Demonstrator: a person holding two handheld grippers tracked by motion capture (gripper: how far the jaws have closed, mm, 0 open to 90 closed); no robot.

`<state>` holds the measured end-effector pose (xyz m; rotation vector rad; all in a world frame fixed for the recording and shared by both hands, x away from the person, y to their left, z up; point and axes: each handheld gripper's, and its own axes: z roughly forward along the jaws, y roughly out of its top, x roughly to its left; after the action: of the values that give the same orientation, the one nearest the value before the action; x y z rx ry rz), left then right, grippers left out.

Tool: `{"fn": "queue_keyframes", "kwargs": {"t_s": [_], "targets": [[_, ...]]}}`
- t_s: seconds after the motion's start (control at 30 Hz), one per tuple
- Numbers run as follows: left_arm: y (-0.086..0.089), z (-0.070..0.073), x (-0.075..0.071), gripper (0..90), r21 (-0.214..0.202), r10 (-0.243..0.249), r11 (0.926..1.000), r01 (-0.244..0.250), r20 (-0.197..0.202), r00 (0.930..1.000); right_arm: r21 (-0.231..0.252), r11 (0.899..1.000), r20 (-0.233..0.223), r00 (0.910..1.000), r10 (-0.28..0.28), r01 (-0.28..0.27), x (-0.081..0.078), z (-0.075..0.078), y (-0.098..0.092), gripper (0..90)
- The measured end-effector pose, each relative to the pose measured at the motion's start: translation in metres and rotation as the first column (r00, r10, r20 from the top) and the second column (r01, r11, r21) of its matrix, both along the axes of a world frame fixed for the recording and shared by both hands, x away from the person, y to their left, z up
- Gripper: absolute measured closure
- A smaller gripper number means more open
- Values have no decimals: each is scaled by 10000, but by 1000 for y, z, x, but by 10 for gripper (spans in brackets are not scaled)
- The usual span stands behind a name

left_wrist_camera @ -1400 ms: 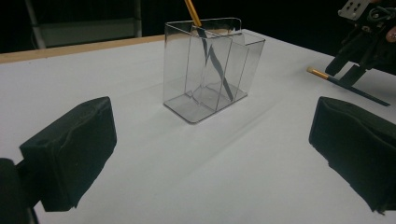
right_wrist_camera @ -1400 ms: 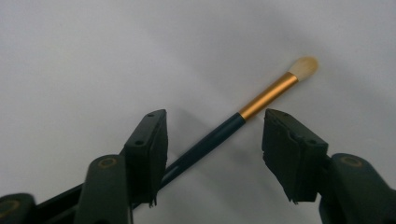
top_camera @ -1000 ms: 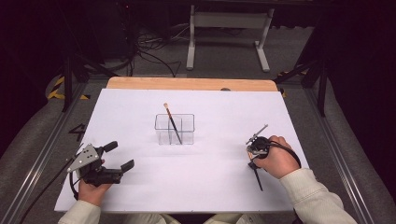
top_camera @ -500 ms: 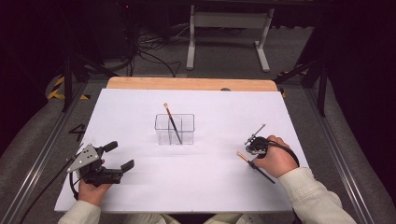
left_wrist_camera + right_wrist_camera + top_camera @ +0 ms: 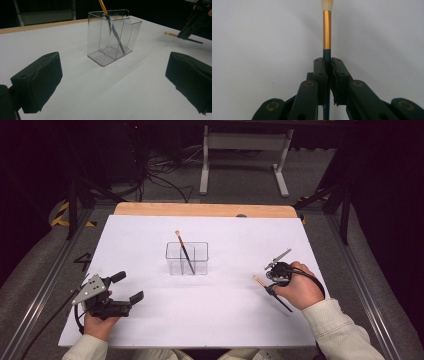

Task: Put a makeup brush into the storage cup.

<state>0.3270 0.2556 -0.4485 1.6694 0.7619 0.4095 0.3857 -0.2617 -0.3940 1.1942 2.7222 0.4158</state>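
Right hand-held gripper [image 5: 327,65] clamped on a makeup brush [image 5: 327,30] low over the counter [image 5: 150,235]; left hand-held gripper [image 5: 125,287] open, idle. Risk: the off-centre hold may let it pivot, missing the clear organizer [image 5: 187,258].

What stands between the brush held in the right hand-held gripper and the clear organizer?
Nothing visible does. Bare white table lies between the held brush in the right hand-held gripper and the clear organizer, which already holds another brush.
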Motion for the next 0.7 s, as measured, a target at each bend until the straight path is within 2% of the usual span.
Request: {"fn": "queue_keyframes", "kwargs": {"t_s": [0.17,0.3,0.37,0.43,0.53,0.57,0.6,0.67,0.7], "targets": [[0,0,0,16,-6,0,10000,0,-8,10000,594,9982,592,9982,62,-97,-3,12,0,836],[0,0,0,16,-9,-3,10000,3,-7,10000,828,9964,875,9961,81,-154,-5,17,0,836],[0,0,0,16,-8,-3,10000,3,-7,10000,1095,9937,1074,9941,114,-233,-6,21,-1,836],[0,0,0,16,-5,2,10000,-2,-7,10000,1118,9934,1166,9931,135,-267,-6,22,-1,836],[0,0,0,16,-6,12,10000,-12,-18,10000,1363,9899,1439,9894,191,-390,-8,25,0,836],[0,0,0,16,2,10,10000,-10,-3,10000,1546,9867,1722,9848,233,-504,-9,27,0,836],[0,0,0,16,2,10,10000,-10,-3,10000,1546,9867,1722,9848,233,-504,-9,27,0,836],[0,0,0,16,2,9,10000,-9,6,10000,1898,9792,2177,9756,295,-719,-10,30,1,836],[0,0,0,16,-2,10,10000,-10,4,10000,1898,9792,2177,9756,295,-719,-10,30,1,836]]}}
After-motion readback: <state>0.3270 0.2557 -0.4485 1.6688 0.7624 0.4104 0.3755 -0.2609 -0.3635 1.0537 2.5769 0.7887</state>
